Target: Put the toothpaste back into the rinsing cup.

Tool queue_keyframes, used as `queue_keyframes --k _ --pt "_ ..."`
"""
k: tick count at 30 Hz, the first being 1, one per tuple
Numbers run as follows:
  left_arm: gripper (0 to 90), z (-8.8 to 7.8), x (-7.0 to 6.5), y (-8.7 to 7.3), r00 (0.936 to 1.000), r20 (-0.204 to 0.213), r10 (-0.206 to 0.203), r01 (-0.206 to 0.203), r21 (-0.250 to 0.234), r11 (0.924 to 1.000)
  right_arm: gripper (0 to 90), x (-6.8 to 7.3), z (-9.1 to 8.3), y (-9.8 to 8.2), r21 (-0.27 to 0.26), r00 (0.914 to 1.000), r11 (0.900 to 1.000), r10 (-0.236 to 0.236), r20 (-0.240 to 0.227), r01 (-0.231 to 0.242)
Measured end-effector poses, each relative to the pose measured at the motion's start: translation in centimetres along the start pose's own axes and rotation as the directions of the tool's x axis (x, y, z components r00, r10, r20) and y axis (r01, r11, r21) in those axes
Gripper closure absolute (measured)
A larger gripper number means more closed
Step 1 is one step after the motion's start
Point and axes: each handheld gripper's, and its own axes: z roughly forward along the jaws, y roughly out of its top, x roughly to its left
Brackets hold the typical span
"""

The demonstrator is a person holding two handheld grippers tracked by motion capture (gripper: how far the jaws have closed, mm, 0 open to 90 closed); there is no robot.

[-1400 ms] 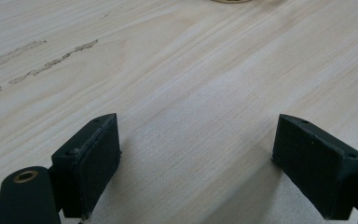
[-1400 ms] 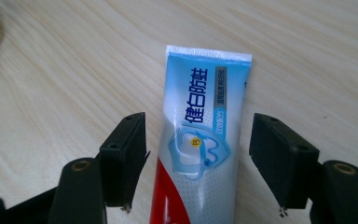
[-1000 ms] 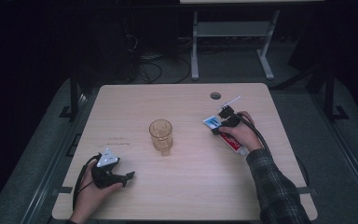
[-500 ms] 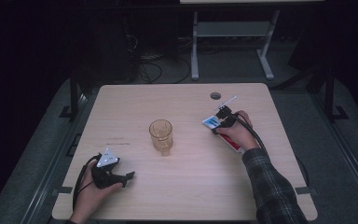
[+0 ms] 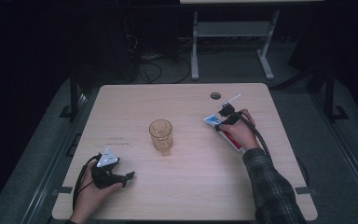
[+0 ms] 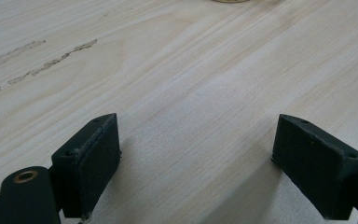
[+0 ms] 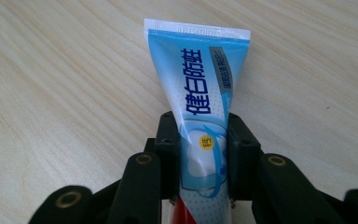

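A blue and white toothpaste tube (image 7: pixel 200 98) with a red lower part lies between the jaws of my right gripper (image 7: pixel 201 154), which is shut on its middle. In the high view the toothpaste tube (image 5: pixel 213 121) sits at the right side of the table under the right gripper (image 5: pixel 224 116). A clear amber glass (image 5: pixel 161 135) stands upright at the table's centre. My left gripper (image 5: pixel 127 177) rests near the front left edge, and in its own view the left gripper (image 6: pixel 196 158) stands open over bare wood.
The light wooden table (image 5: pixel 182 196) has a round cable hole (image 5: pixel 215 95) near its far edge. A white stick-like object (image 5: pixel 233 98) lies just beyond the right gripper. A metal stand (image 5: pixel 233 37) is on the dark floor behind the table.
The right hand and gripper have shifted slightly left and nearer over the toothpaste tube. The left gripper has stayed where it was.
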Motion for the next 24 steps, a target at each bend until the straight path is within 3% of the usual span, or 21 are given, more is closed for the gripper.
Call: queue_keyframes --k 9,19,24 --pt "14.0 0.0 0.0 0.0 1.0000 0.000 0.000 0.000 0.000 1.0000 71.2 -0.3 -0.5 -0.1 -0.011 1.0000 1.000 0.005 -0.005 -0.005" --pt "14.0 0.0 0.0 0.0 1.0000 0.000 0.001 -0.001 0.001 1.0000 72.1 -0.5 -2.4 -0.1 -0.090 0.9992 0.995 0.028 -0.029 -0.031" --pt "14.0 0.0 0.0 0.0 1.0000 0.000 0.000 0.000 0.000 1.0000 72.7 -0.5 -3.7 -0.1 -0.151 0.9970 0.987 0.046 -0.062 -0.055"
